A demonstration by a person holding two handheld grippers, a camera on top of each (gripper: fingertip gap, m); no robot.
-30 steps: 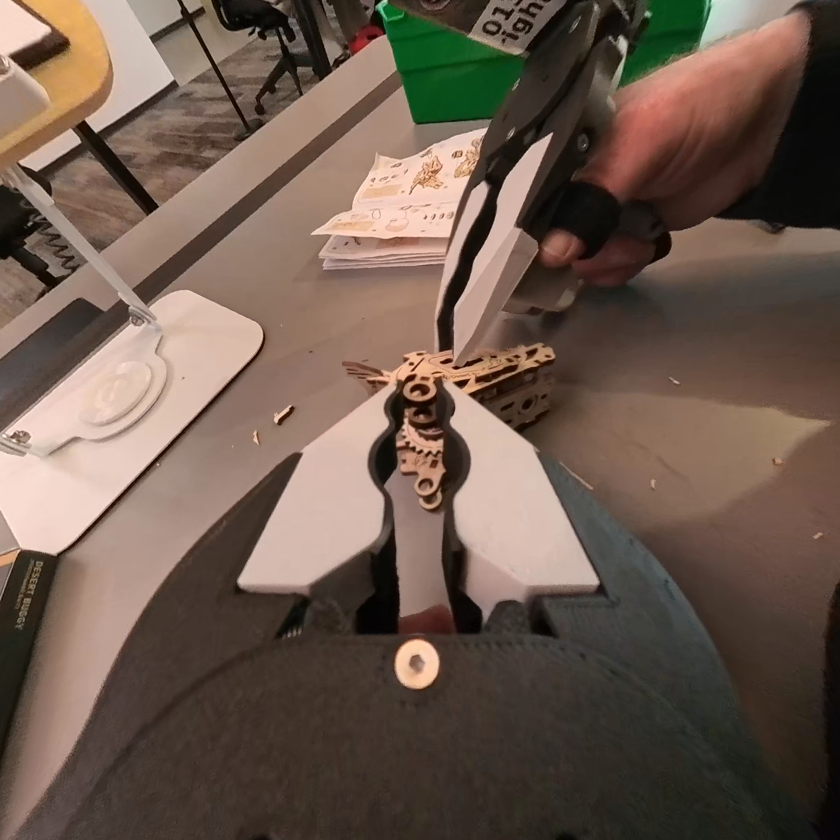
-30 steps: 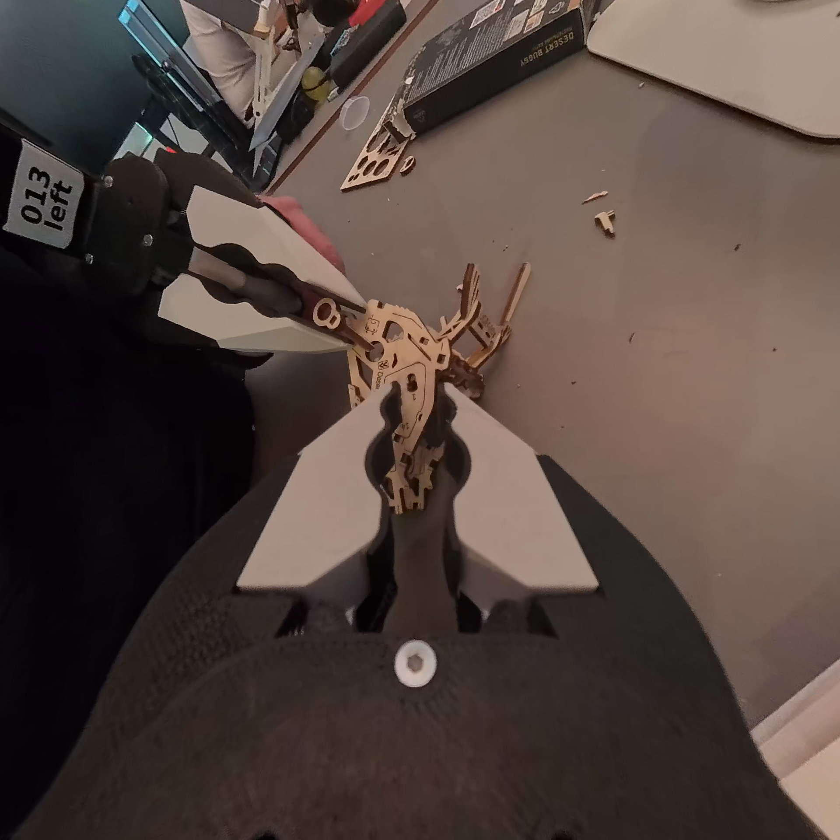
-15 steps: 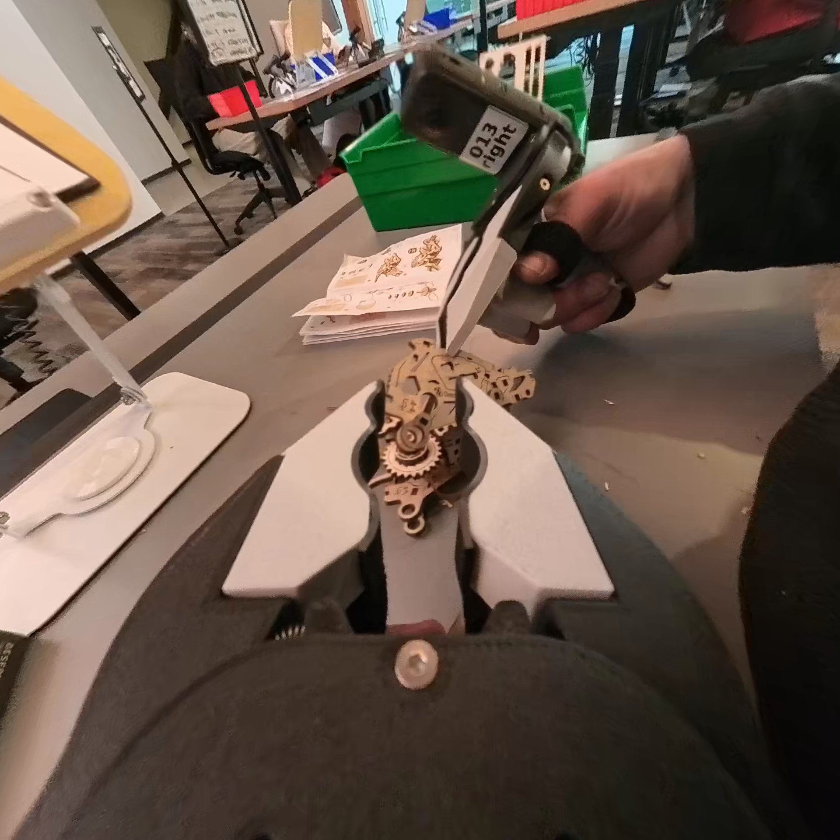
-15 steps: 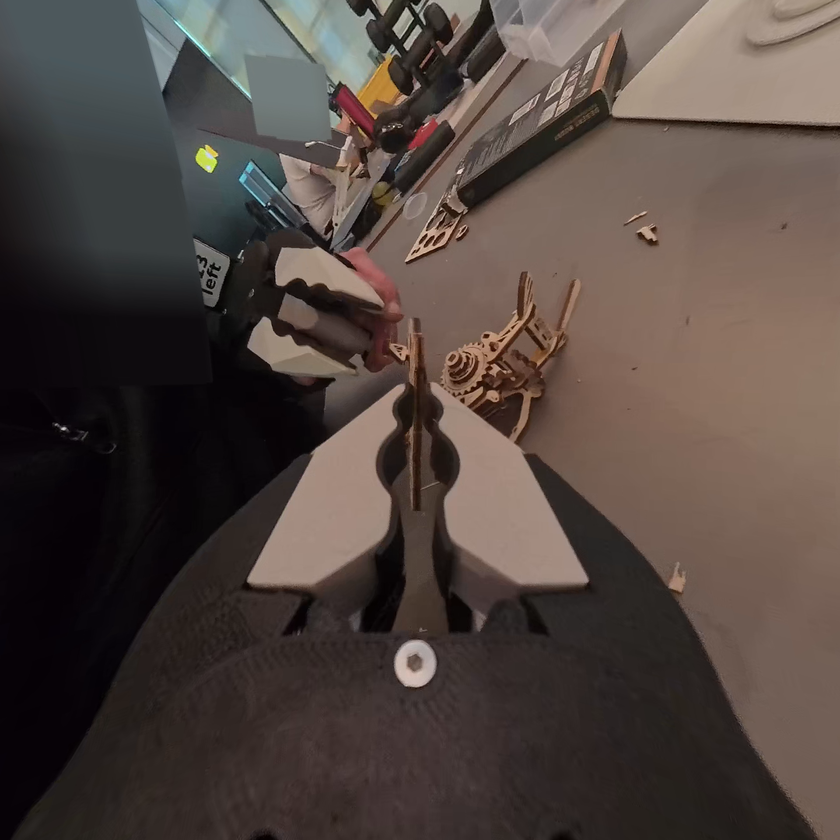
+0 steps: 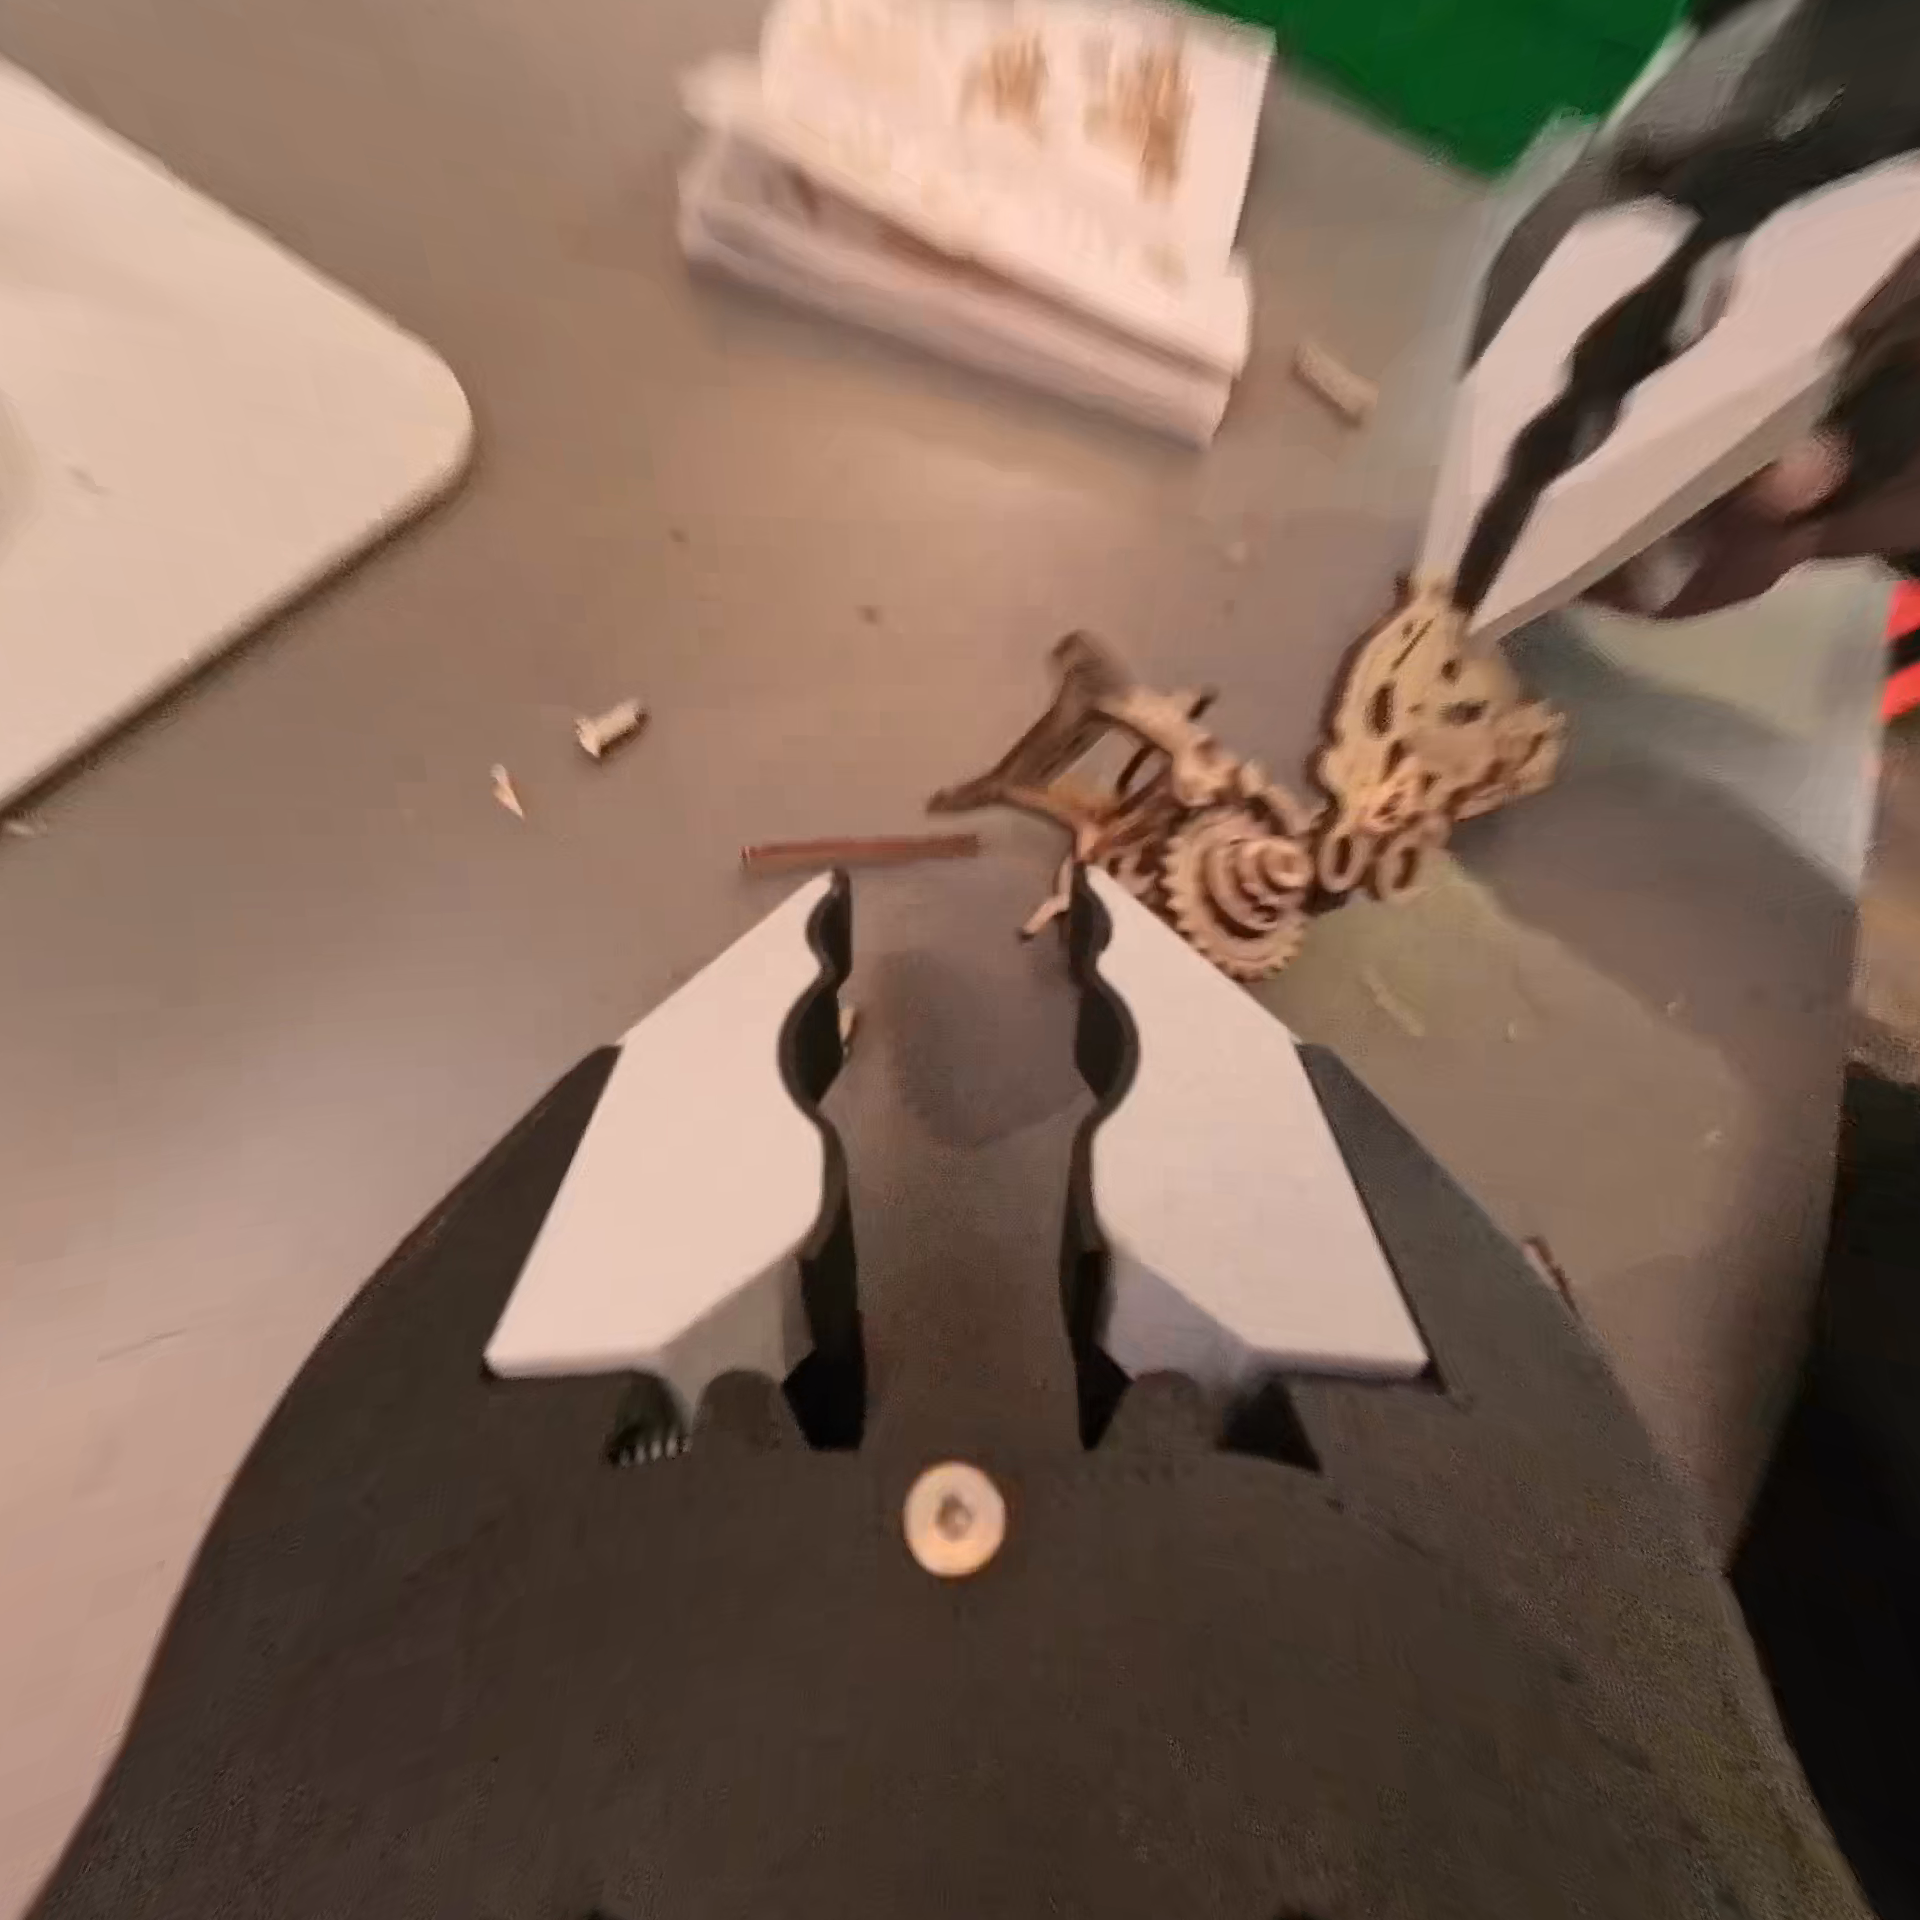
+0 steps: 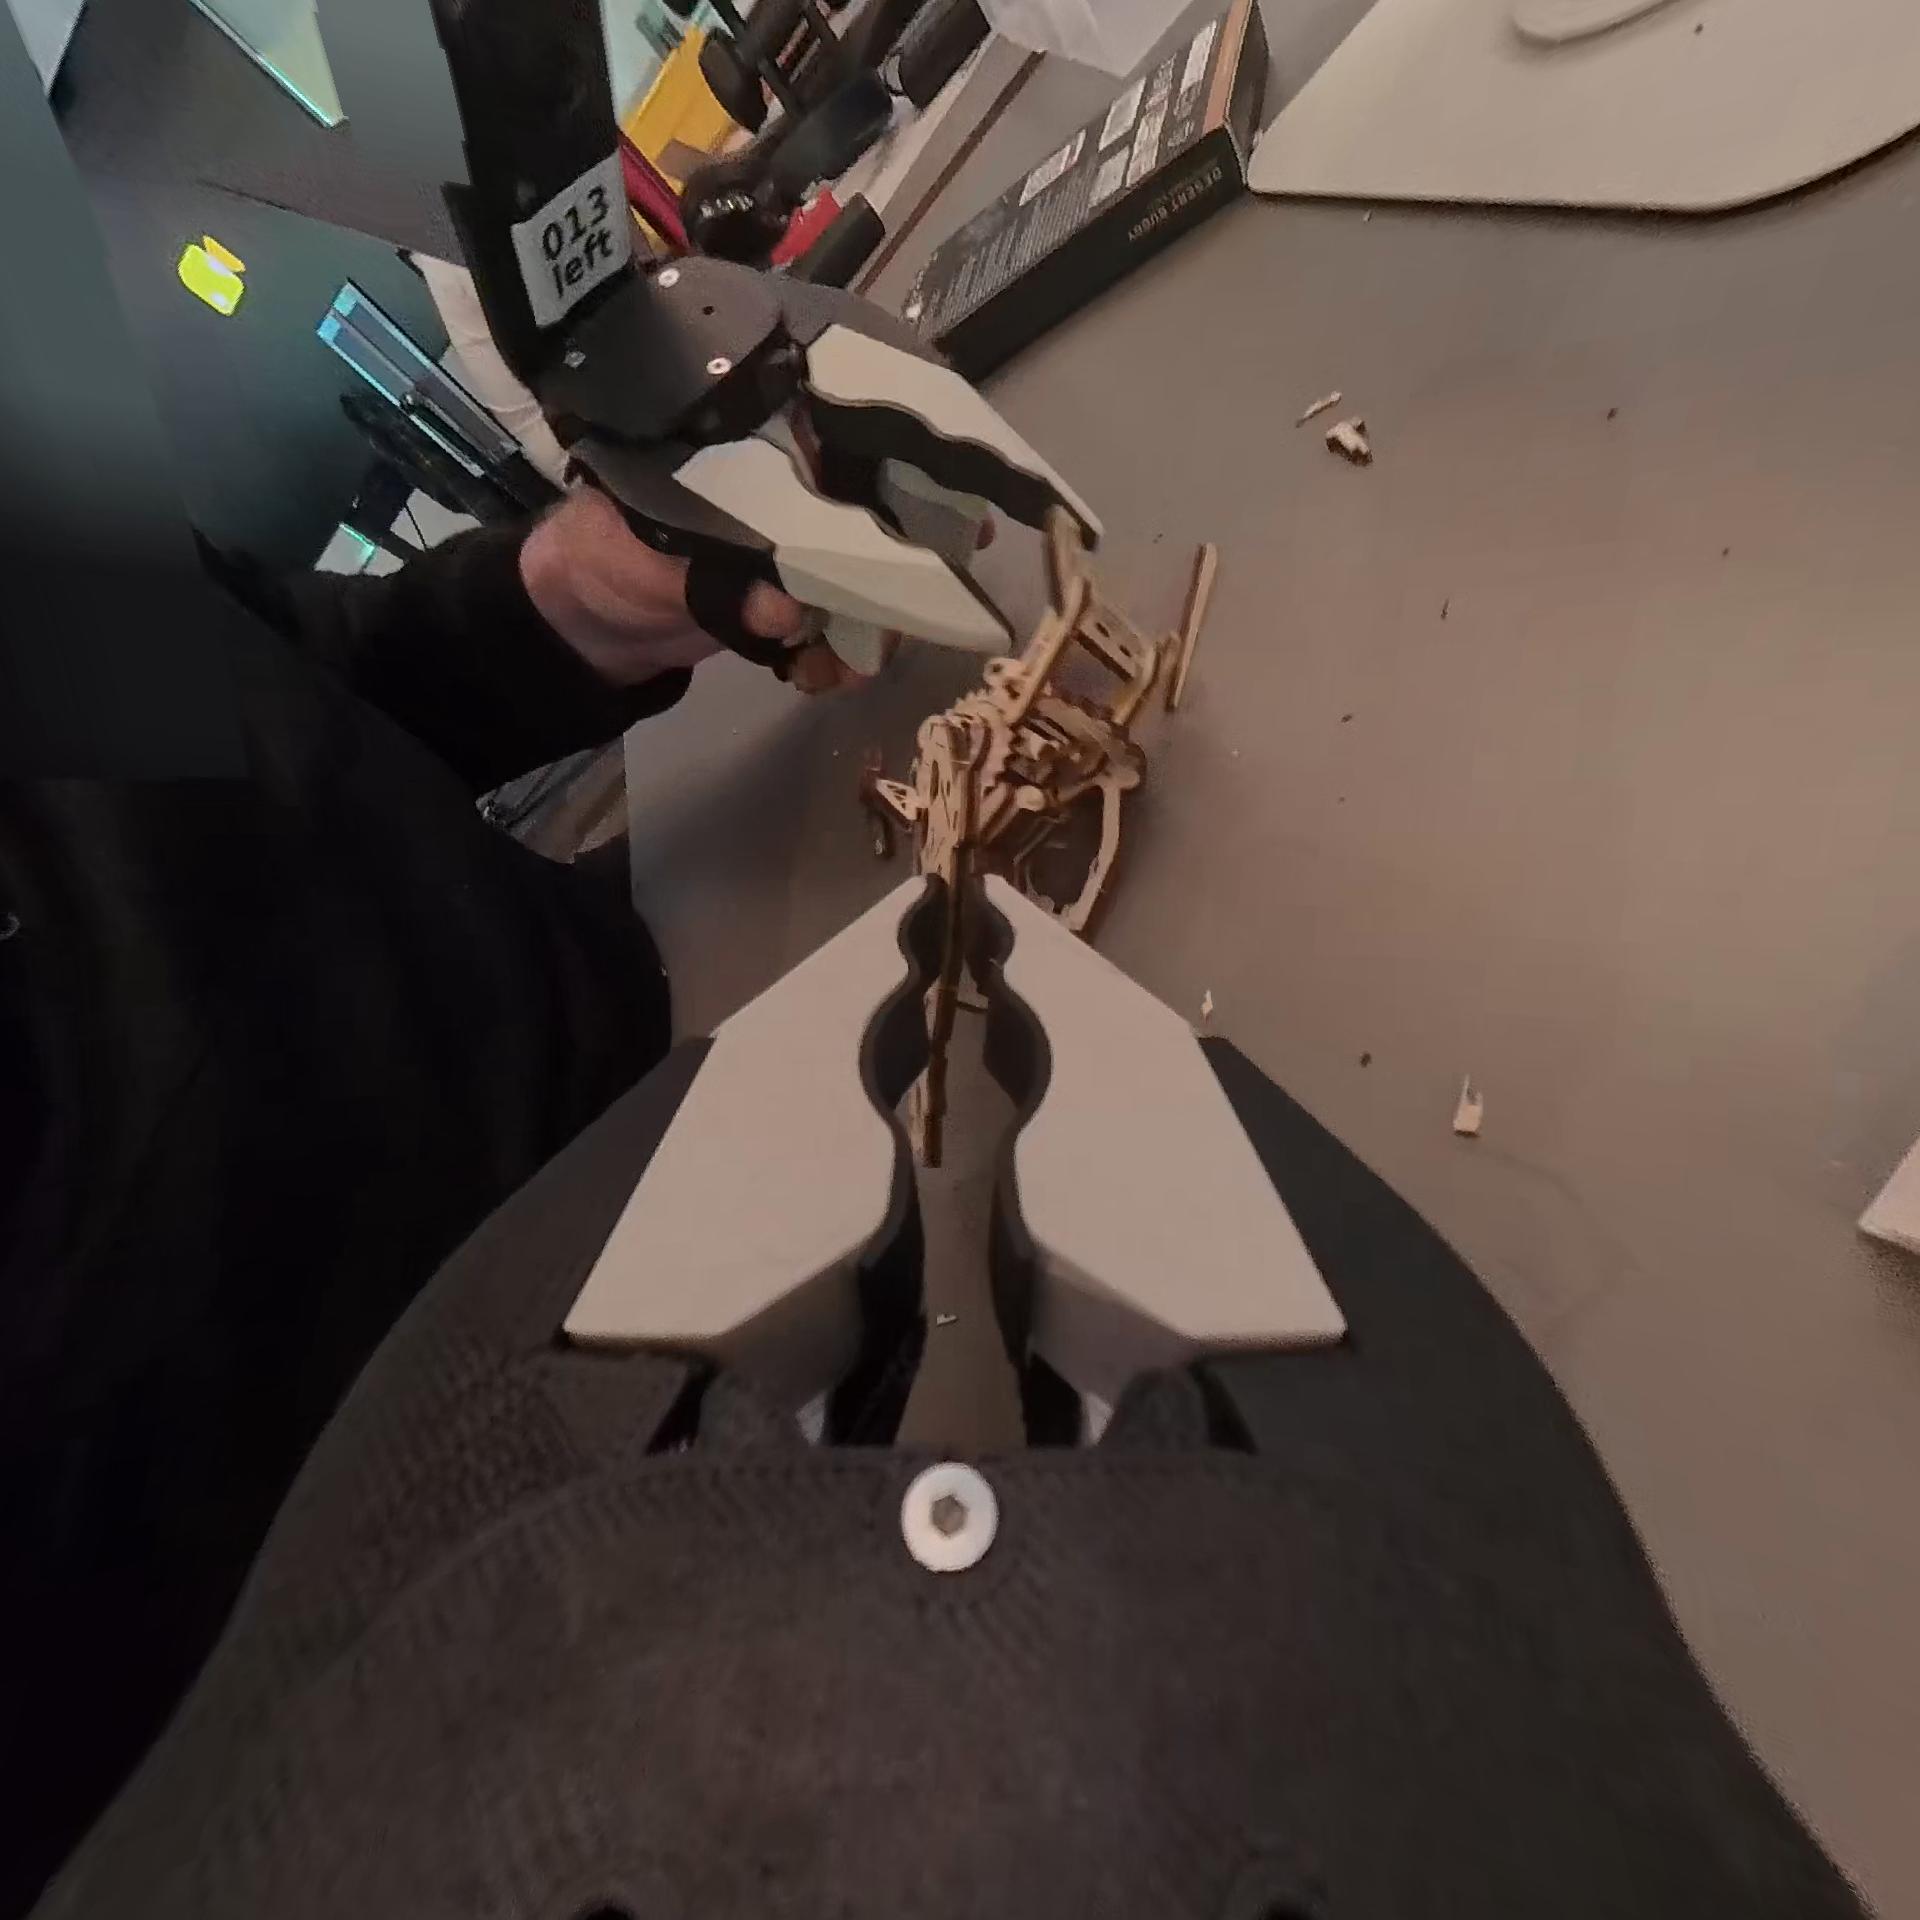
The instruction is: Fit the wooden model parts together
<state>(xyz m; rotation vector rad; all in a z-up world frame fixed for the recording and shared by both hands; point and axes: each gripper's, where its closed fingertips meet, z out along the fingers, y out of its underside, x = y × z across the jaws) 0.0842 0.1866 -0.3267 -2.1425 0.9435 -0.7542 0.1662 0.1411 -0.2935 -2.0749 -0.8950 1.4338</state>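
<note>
- Left hand-held gripper [image 5: 961, 883]: tilted down over the grey desk [image 5: 623, 582], jaws spread wide with bare desk between the white fingers [image 5: 727, 1122]. In the right wrist view it hangs above the far end of the model, gripped by a hand [image 6: 613, 592] in a dark sleeve.
- Right hand-held gripper [image 6: 954, 883]: jaws closed on a thin flat wooden plate [image 6: 940, 997], seen edge-on between the fingers. From the left wrist view the plate shows its pierced face, hanging from the fingertips just beside the model.
- Wooden model [image 5: 1174, 821]: a frame with gears, resting on the desk well in from its edges; a loose wooden strip [image 5: 862, 854] lies just beside it.
- Hard to make out: the left wrist view is motion-blurred, so the paper booklet [image 5: 966, 208] and the small wood chips [image 5: 608, 722] lack detail. Whether plate and model touch cannot be told.
- Cut off: a white board [image 5: 187, 499] at the desk's left edge; a dark box [image 6: 1091, 197] near its far edge.
</note>
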